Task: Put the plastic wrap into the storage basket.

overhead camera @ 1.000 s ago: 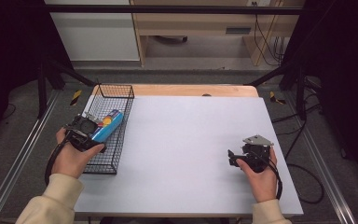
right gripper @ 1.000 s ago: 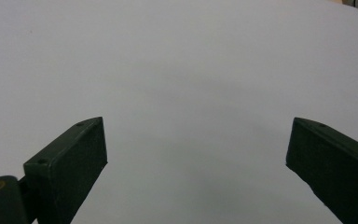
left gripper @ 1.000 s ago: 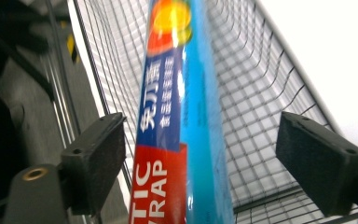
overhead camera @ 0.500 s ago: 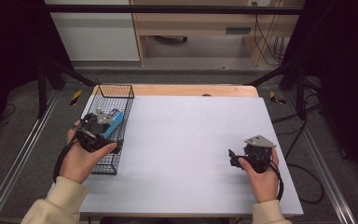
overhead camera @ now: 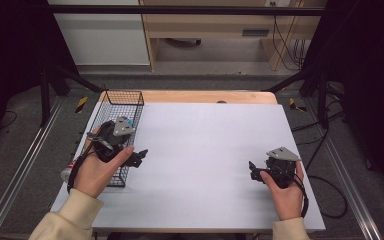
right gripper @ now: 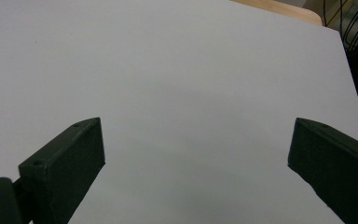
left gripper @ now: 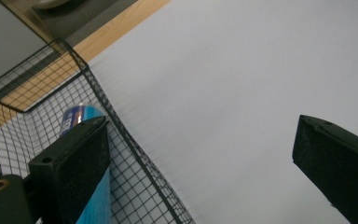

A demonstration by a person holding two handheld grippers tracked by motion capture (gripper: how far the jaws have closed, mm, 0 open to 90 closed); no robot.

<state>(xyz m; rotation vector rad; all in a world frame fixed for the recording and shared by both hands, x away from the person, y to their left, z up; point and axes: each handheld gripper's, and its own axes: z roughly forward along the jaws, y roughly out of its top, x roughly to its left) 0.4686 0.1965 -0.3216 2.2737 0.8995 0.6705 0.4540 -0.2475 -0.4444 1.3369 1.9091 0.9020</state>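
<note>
So the left gripper [overhead camera: 139,158] sits at the right-hand edge of the wire basket [overhead camera: 130,95] on the left side of the worktop [overhead camera: 205,150], poking out over the basket's long side toward the white surface. Its jaws have just been opening and now stand wide apart with nothing between them. In the left gripper view the gap between them shows just plain white worktop [left gripper: 223,93] and the basket's rim [left gripper: 121,135] running diagonally through.

The blue tube [left gripper: 81,116] lies inside the basket, down on the mesh floor. From the left gripper view you can see it right behind the left-hand jaw, partly covered by it, with some white lettering near its far end. I can't tell from that angle whether the jaw is touching it, but it's clearly not gripped.

The right gripper [overhead camera: 252,170] is well apart from all that, held low over the right part of the worktop near the front edge, pointing toward the middle. Its jaws are spread wide too, holding nothing, and in the right gripper view there's bare white worktop [right gripper: 182,84] between them. A strip of wood shows along the far edge of the worktop behind the basket.
</note>
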